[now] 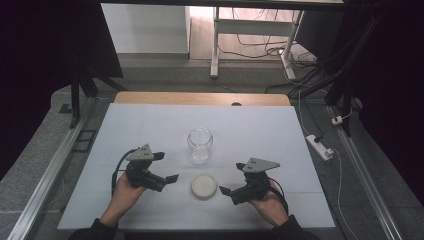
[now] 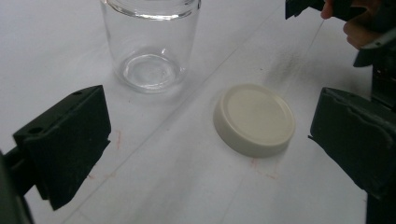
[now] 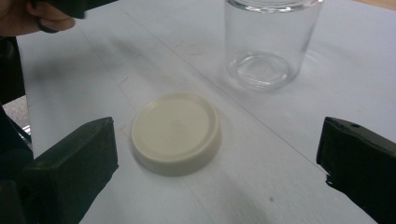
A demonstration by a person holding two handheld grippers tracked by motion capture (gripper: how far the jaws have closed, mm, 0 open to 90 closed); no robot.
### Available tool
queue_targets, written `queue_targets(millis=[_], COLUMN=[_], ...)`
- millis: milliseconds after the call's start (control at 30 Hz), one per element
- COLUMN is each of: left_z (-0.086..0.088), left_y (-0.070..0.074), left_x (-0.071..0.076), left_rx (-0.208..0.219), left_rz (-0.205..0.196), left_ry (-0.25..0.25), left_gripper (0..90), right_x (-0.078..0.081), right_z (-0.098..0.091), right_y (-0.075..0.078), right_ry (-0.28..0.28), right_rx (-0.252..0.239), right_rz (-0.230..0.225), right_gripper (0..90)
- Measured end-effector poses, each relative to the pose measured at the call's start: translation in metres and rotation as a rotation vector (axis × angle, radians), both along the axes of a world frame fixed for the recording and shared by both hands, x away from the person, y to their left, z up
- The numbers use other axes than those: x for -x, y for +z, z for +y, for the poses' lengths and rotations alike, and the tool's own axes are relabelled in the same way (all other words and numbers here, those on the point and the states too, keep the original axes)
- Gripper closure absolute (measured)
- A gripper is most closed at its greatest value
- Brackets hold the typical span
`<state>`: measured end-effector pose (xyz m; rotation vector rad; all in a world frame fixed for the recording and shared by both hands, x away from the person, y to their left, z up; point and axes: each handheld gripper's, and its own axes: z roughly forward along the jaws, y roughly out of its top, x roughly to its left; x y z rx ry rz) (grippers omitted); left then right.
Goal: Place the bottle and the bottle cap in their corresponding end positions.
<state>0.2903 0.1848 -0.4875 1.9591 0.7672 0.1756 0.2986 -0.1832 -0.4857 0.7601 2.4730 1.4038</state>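
Both grippers wide open, nothing held; lid lies loose near the table's front edge.
High view: left gripper [image 1: 167, 167] and right gripper [image 1: 231, 177] flank the lid [image 1: 204, 185]; jar [image 1: 200, 144] stands just behind. Left gripper view: jar's rim is cut off. Right gripper view: same.

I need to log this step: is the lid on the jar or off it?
Off. The cream lid lies flat on the table, apart from the glass jar, whose mouth is uncovered.
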Motion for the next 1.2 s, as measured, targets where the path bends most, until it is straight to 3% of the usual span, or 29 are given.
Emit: queue_targets(millis=[300, 400, 533, 733, 900, 1200], left_z=[0.031, 0.042, 0.056, 0.070, 0.077, 0.095], left_y=[-0.003, -0.005, -0.010, -0.017, -0.022, -0.027], left_x=[0.036, 0.047, 0.060, 0.076, 0.088, 0.105], left_rx=[0.006, -0.012, -0.015, -0.081, -0.117, -0.125], left_rz=[-0.009, -0.013, 0.001, 0.014, 0.027, 0.055], left_ry=[0.073, 0.111, 0.152, 0.218, 0.253, 0.313], left_gripper=[0.0, 0.0, 0.0, 0.0, 0.0, 0.0], right_x=[0.009, 0.013, 0.019, 0.028, 0.035, 0.047], right_z=[-0.032, -0.043, -0.058, -0.081, -0.093, -0.111], right_y=[0.002, 0.002, 0.002, -0.001, -0.006, -0.008], right_ry=[-0.075, -0.103, -0.147, -0.218, -0.263, -0.323], right_rx=[0.003, 0.002, 0.000, 0.012, 0.061, 0.047], right_rz=[-0.010, -0.012, -0.011, -0.003, 0.009, 0.032], right_gripper=[0.0, 0.0, 0.0, 0.0, 0.0, 0.0])
